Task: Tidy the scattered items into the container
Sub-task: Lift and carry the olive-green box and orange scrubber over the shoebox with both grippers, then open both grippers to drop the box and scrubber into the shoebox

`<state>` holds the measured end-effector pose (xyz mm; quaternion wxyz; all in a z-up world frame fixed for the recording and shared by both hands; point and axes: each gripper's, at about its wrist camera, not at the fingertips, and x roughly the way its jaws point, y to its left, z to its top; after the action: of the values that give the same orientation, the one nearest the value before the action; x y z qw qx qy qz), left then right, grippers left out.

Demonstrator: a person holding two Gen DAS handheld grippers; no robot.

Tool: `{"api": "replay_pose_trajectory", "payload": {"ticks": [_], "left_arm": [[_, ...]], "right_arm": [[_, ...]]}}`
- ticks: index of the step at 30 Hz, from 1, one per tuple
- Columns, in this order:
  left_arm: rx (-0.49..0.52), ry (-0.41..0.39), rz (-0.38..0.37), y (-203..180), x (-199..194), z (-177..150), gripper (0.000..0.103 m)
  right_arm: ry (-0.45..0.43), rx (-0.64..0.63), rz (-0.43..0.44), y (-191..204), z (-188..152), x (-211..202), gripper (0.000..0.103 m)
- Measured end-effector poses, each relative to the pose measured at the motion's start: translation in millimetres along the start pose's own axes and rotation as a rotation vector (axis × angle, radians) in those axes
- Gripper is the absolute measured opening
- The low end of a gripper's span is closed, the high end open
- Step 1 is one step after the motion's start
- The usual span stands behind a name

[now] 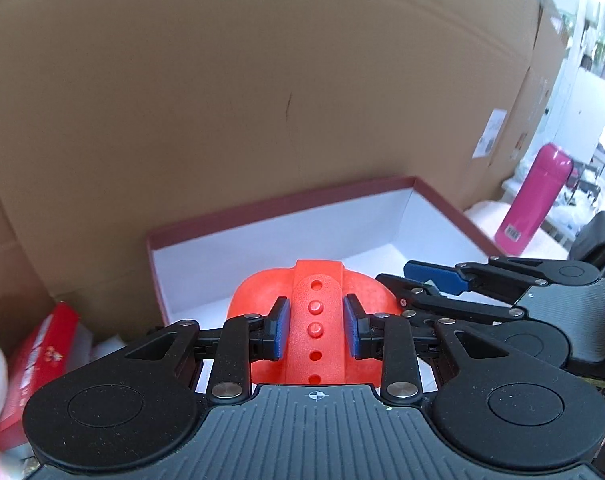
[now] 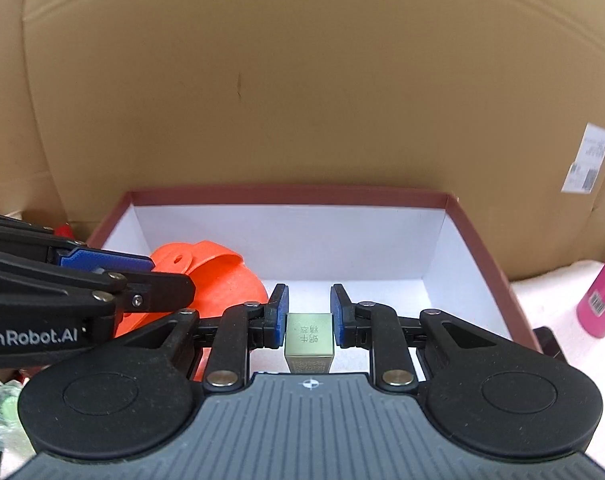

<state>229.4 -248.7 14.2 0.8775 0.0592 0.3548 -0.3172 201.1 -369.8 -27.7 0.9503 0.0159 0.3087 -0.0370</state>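
Orange scoop [image 1: 316,320] clamped in left gripper [image 1: 316,328]; right gripper [image 2: 309,316] pinches small box [image 2: 309,336].

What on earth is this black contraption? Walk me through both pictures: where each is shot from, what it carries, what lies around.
No robot here: a person holds two hand-operated pinching tools, each with a camera looking along its fingers.

Left camera: the left tool pinches the strap of an orange plastic piece; the right tool reaches in at the side.

Right camera: the right tool pinches a small metallic box.

Both hang over an open white-lined box with a maroon rim, standing before a cardboard wall. A pink bottle stands beside it, a red packet opposite.
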Motion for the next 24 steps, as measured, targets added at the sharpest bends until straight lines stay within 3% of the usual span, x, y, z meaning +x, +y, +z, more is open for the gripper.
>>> {"api": "replay_pose_trajectory", "payload": {"ticks": [4,6,8,9,10,11,13,16,24], "left_arm": [[0.000,0.012,-0.002,3,11,-1,0.028],[-0.003,-0.001,-0.003,4,11,-2,0.047],[-0.010,-0.047,0.037,4,6,-3,0.063],[-0.016,-0.074,0.063,5,2,-3,0.071],[-0.031,-0.099,0.084,8,-2,-4,0.089],[-0.055,-0.123,0.089,11,-6,-5,0.103],[-0.106,-0.183,0.069,16,-17,-8,0.103],[-0.129,-0.224,0.031,17,-29,-11,0.103],[-0.099,-0.192,0.070,9,-32,-22,0.103]], "right_arm": [[0.012,-0.006,-0.001,-2,-5,10,0.026],[0.012,-0.003,-0.002,-1,-2,17,0.026],[-0.003,0.003,-0.018,-3,-2,20,0.044],[-0.012,0.010,-0.041,-4,-2,20,0.064],[-0.029,0.014,-0.067,-8,-4,19,0.077],[-0.044,0.015,-0.084,-9,-5,18,0.083],[-0.065,0.010,-0.097,-9,-9,15,0.096],[-0.078,-0.009,-0.084,-2,-10,15,0.101],[-0.072,-0.038,-0.074,-8,-8,0,0.102]]}}
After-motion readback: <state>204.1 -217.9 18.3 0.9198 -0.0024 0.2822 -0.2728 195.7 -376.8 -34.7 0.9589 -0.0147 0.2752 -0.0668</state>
